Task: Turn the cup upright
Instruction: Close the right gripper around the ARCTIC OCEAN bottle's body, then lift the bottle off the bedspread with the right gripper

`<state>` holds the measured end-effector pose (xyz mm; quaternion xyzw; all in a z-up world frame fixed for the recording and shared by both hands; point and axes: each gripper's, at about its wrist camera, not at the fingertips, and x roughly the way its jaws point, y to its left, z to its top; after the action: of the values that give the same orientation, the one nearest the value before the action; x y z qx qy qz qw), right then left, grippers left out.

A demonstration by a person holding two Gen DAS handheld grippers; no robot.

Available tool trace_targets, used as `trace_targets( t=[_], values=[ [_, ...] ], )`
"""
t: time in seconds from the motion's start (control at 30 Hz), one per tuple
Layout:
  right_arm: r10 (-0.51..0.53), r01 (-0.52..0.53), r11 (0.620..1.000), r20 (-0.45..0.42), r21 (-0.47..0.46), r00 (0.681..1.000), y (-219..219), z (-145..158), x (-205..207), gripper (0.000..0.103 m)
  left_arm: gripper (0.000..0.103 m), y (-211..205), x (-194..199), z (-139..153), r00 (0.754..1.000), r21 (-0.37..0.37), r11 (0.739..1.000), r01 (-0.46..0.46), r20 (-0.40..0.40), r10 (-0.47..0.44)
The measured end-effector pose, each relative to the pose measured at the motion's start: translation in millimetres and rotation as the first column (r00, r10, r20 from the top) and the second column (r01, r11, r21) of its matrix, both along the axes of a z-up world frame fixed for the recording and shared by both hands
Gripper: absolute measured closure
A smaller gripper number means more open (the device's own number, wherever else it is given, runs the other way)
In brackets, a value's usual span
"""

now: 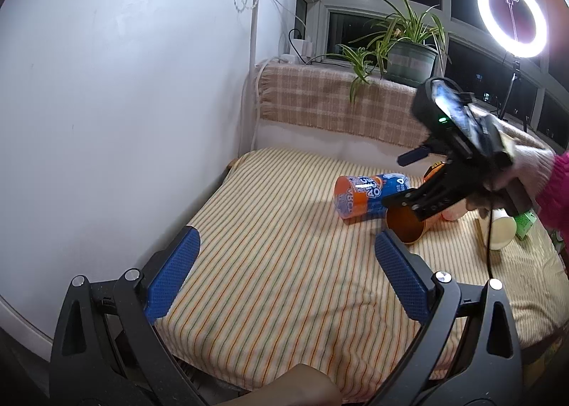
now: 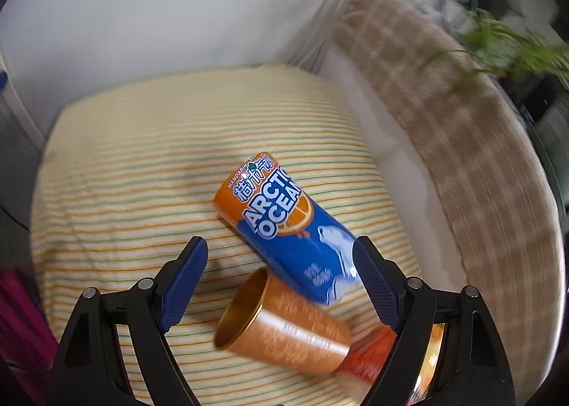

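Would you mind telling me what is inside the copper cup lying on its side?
The copper cup shows a bare golden inner wall near its mouth; nothing is visible inside. Its deeper bottom is hidden from the right wrist view.

Striped cloth on the bench (image 1: 270,246) lies bare across the centre and lower left of my left wrist view, giving room to pass. To the upper left a white wall (image 1: 124,85) closes that side. In my right wrist view the copper cup (image 2: 284,327) lies on its side at lower centre, with the Arctic Ocean can (image 2: 284,228) just beside it above, and a red-and-white object (image 2: 366,356) touching its base at lower right.
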<state>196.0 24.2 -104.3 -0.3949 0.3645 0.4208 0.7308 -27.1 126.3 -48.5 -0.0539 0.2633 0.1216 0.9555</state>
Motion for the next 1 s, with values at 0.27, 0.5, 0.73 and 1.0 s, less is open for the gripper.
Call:
trace_targets(
  t=[0.27,0.5,0.73,1.0],
  values=[
    [0.083,-0.078,0.979,0.02,-0.19,0.996,37,-35,15,0.02,0.003,22,3,-7,0.999,-0.051,0.998,-0.049,-0.019,0.048],
    [0.095,-0.089,0.965,0.011,-0.246,0.995,52,-45,28,0.021,0.003,34,1,-12,0.998,-0.072,0.996,-0.059,-0.026,0.057],
    [0.098,-0.093,0.953,0.003,-0.287,0.995,70,-63,42,0.032,0.003,39,-1,-13,0.997,-0.077,0.994,-0.074,-0.029,0.072],
    [0.02,-0.019,0.987,0.006,-0.16,1.0,66,-42,50,0.04,0.003,36,-3,-12,0.997,-0.069,0.995,-0.07,-0.025,0.068]
  ],
)
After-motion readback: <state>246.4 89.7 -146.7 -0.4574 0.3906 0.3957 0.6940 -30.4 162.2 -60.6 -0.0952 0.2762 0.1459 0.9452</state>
